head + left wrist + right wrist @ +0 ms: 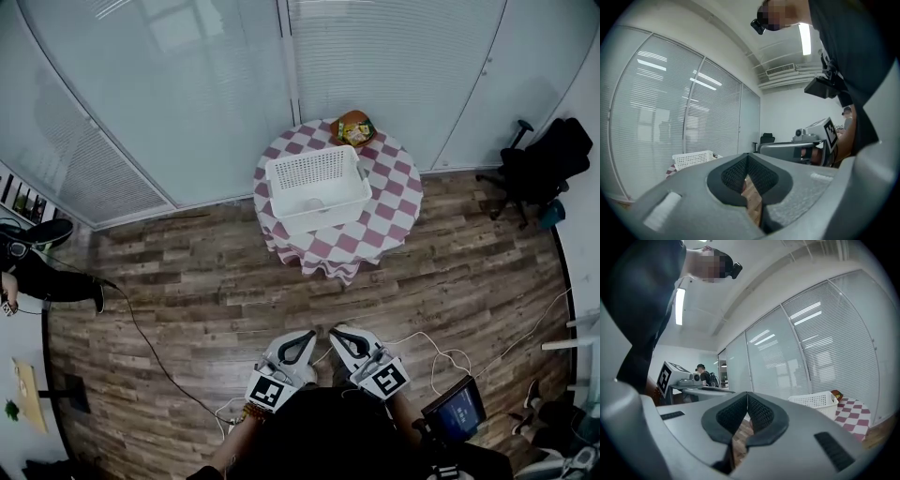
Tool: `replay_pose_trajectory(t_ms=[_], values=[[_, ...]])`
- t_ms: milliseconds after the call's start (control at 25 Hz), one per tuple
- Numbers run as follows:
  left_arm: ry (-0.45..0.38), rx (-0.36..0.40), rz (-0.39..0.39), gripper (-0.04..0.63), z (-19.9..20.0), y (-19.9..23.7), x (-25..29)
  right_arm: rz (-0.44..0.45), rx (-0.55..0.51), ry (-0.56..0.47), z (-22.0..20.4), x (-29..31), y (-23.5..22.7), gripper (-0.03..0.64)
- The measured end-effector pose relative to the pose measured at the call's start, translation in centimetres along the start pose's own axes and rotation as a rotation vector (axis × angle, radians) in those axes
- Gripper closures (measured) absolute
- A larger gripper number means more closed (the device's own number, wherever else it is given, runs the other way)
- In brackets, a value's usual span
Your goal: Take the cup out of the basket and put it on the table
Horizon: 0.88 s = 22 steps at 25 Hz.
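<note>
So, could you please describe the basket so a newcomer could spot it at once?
In front of the blind-covered glass wall stands a round table covered in pink-and-white checks. The basket sits on it: white, rectangular, with perforated walls, and far larger than the small orange-brown item behind it.

From my head, the basket (317, 174) holds a pale speck (314, 203) too small for me to name, and the orange thing (354, 128) behind it on the table (394, 202) is no clearer. From my left gripper (748, 161) and right gripper (748, 399), the basket's wall hides its inside (only lattice shows). My dark torso covers both grippers' back ends.
</note>
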<state>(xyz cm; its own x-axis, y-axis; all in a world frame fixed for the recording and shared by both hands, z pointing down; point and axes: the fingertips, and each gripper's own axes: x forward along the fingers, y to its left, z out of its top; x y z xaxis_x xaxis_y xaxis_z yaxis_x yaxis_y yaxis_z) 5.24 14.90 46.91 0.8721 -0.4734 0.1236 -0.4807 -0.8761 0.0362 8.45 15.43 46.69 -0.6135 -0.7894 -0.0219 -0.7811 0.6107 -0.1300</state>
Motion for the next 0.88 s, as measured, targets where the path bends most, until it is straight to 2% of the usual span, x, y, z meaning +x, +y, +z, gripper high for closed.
replay_pose_trajectory(t_ms=[160, 320, 520, 720, 880], values=[[0.006, 0.002, 0.035, 0.592, 1.0, 1.8, 4.7, 0.029, -0.002, -0.019, 1.1, 1.5, -5.4, 0.606], [-0.018, -0.05, 0.072, 0.592, 2.2, 3.6, 9.0, 0.057, -0.013, -0.025, 2.2, 2.6, -10.6, 0.606], [-0.025, -0.054, 0.149, 0.592, 2.7, 5.3, 12.3, 0.103, -0.005, 0.01, 2.1, 3.2, -15.2, 0.606], [-0.025, -0.088, 0.249, 0.592, 1.6, 7.2, 12.9, 0.139, 0.137, 0.002, 1.4, 5.1, -18.5, 0.606], [0.01, -0.104, 0.284, 0.592, 0.7, 8.9, 13.2, 0.157, 0.161, 0.015, 0.9, 7.4, -19.9, 0.606]])
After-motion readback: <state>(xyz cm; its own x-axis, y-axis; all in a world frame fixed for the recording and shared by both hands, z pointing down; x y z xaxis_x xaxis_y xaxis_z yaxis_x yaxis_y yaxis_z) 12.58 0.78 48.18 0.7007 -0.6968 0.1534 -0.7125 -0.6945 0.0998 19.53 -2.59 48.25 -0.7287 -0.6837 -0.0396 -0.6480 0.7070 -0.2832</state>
